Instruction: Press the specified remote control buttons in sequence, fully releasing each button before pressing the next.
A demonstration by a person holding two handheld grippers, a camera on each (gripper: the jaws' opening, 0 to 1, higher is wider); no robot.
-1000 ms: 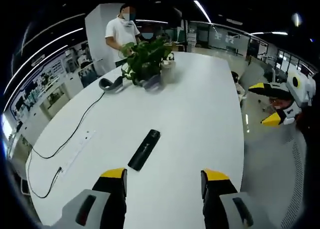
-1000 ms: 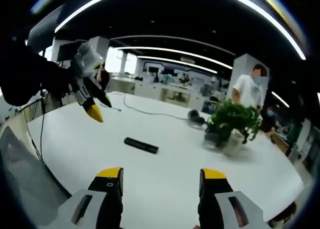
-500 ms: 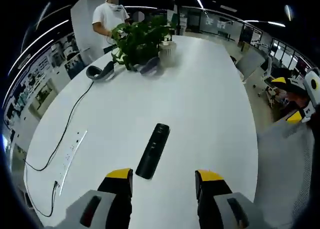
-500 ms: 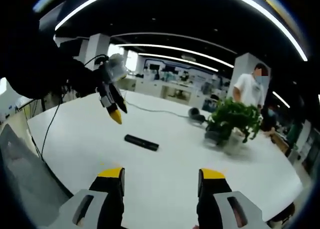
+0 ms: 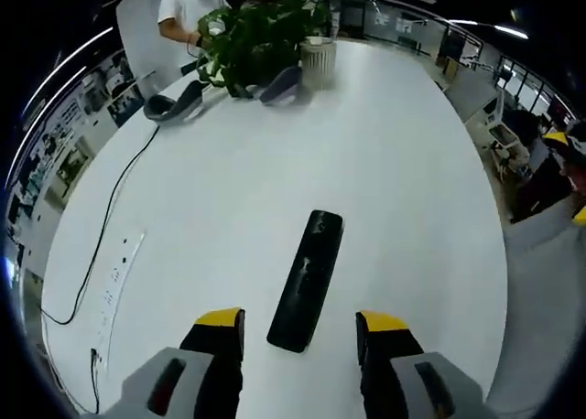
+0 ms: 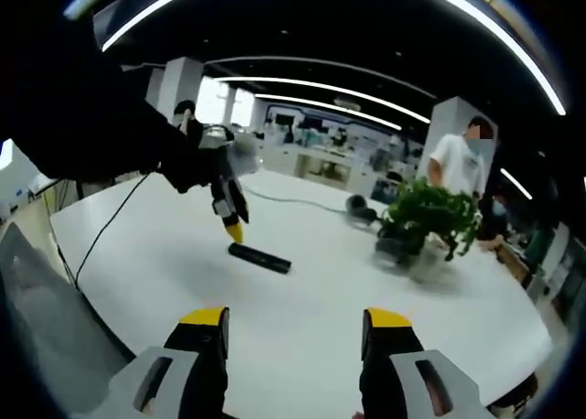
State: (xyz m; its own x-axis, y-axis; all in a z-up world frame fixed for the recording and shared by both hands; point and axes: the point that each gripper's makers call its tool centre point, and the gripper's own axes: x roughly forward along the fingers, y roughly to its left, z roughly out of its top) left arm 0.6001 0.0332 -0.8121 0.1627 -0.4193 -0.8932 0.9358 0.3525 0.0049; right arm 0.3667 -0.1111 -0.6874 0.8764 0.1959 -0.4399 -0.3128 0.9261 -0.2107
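The black remote control (image 5: 308, 280) is seen lying flat on the white table (image 5: 403, 163), just ahead of the left gripper (image 5: 299, 323) and lined up between its spread yellow-tipped jaws, which aren't closed on anything. From the right gripper view, the left gripper (image 6: 233, 225) is shown hanging tip-down right over the near end of the remote (image 6: 259, 258), though contact can't really be made out, while the right gripper (image 6: 294, 323) is held well back from it with its jaws apart and empty. Farther out past the remote, a potted plant (image 5: 256, 37), a pair of headphones (image 5: 169, 105) and a black cable (image 5: 101, 245) can be spotted, with a person in a white shirt (image 6: 457, 168) standing behind the plant.
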